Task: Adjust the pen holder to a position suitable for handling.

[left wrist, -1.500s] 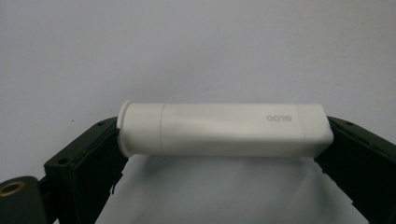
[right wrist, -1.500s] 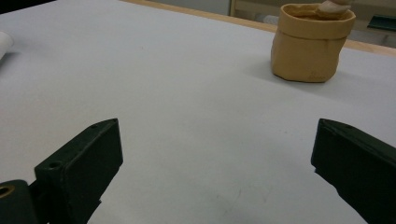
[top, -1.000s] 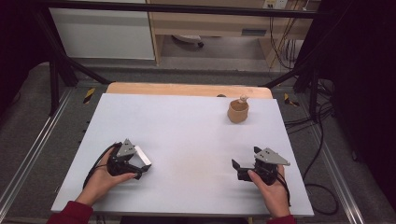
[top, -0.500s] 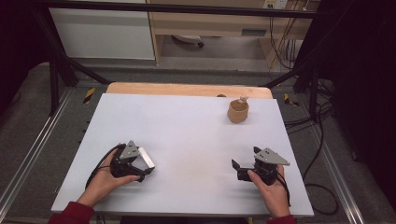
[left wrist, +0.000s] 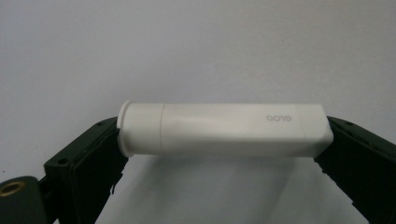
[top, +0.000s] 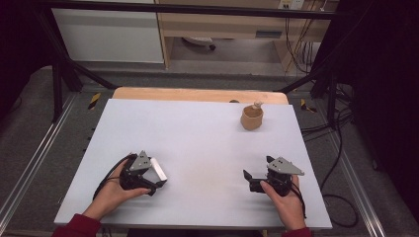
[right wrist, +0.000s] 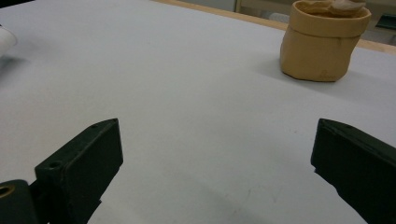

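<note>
My left claw (top: pixel 157 181) has slid a bit toward me and lower on the desk (top: pixel 197 133) since a second ago, still clamped end to end on the white tube (left wrist: pixel 224 129), held just above the desk. Right claw (top: pixel 248 179) unmoved, jaws wide apart, gripping nothing; tan pot (top: pixel 251 118) stays far right

Grey carpeted floor (top: pixel 29 128), white cabinet (top: pixel 111 34) (back left), black frame rail (top: pixel 197 9), dim surroundings
</note>
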`<move>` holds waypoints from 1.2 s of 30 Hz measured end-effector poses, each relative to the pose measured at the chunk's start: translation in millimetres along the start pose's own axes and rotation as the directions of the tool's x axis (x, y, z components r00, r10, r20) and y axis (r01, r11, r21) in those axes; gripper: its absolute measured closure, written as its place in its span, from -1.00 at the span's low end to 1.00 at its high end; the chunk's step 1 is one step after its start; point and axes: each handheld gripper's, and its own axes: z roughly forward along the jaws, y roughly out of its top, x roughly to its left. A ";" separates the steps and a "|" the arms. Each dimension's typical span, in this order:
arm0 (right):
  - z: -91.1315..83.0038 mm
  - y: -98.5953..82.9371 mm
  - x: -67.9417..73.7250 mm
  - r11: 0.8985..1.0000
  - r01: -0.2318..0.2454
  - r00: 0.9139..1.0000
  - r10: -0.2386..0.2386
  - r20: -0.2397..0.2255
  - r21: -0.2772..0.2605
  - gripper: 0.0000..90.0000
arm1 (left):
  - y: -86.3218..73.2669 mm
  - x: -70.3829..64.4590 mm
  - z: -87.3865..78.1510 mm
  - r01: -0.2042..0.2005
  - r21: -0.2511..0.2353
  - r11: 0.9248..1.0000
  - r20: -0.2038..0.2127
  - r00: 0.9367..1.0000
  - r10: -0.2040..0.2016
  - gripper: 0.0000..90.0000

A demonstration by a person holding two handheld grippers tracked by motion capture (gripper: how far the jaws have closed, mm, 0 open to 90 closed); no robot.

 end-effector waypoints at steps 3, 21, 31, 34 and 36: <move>0.8 -0.1 2.0 1.000 0.002 1.000 -0.002 -0.007 0.005 -0.93 | 1.8 -2.3 0.1 -0.008 -0.002 1.000 0.007 1.000 0.008 -0.92; 3.1 1.5 15.2 0.999 0.039 0.998 -0.039 -0.047 0.010 -0.93 | 11.0 -13.8 -0.4 -0.035 -0.019 0.999 0.032 0.999 0.036 -0.92; 4.9 3.0 24.7 0.998 0.061 0.996 -0.061 -0.073 0.010 -0.93 | 13.7 -12.5 -3.9 -0.032 -0.034 0.999 0.033 0.999 0.034 -0.92; 6.6 3.4 28.8 0.997 0.071 0.994 -0.069 -0.081 0.015 -0.92 | 14.5 -13.8 -3.7 -0.037 -0.031 0.999 0.041 0.998 0.039 -0.92; 6.7 3.6 30.6 0.997 0.077 0.994 -0.075 -0.085 0.014 -0.92 | 15.0 -14.2 -3.7 -0.040 -0.032 0.999 0.044 0.998 0.042 -0.92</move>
